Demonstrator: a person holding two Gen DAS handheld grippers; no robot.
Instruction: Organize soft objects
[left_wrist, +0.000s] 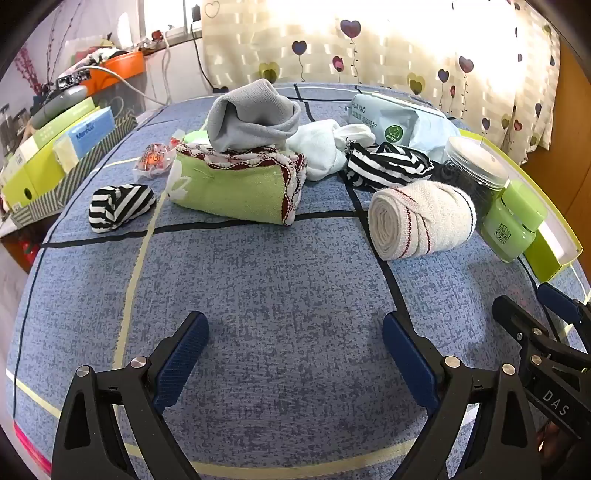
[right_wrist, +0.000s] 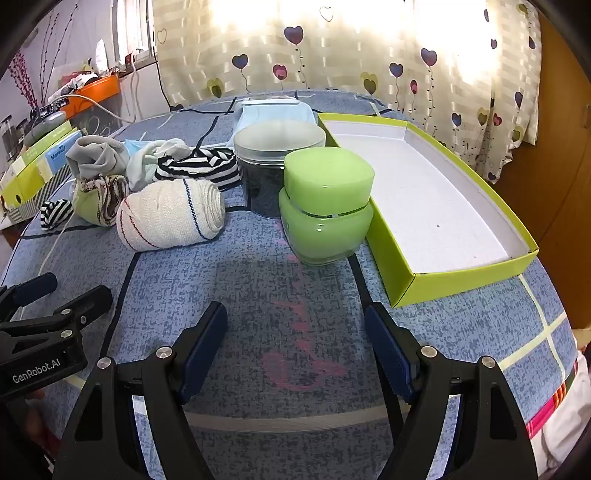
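We are holding both the left gripper (left_wrist: 295, 347) and right gripper (right_wrist: 295, 339) wide and empty, judging the rolled bandage (right_wrist: 171, 216) light, squashy, best pinched across its middle.

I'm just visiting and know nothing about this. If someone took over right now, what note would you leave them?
Left tool: open, empty, above bare cloth.
Right tool: open, empty.
Soft things lie loose on the table: rolled bandage, grey sock, green towel, white cloth, striped pieces.
Green tray at the right is empty.
Done: nothing sorted.
Left: probably move the soft items into the tray; jars are hard.
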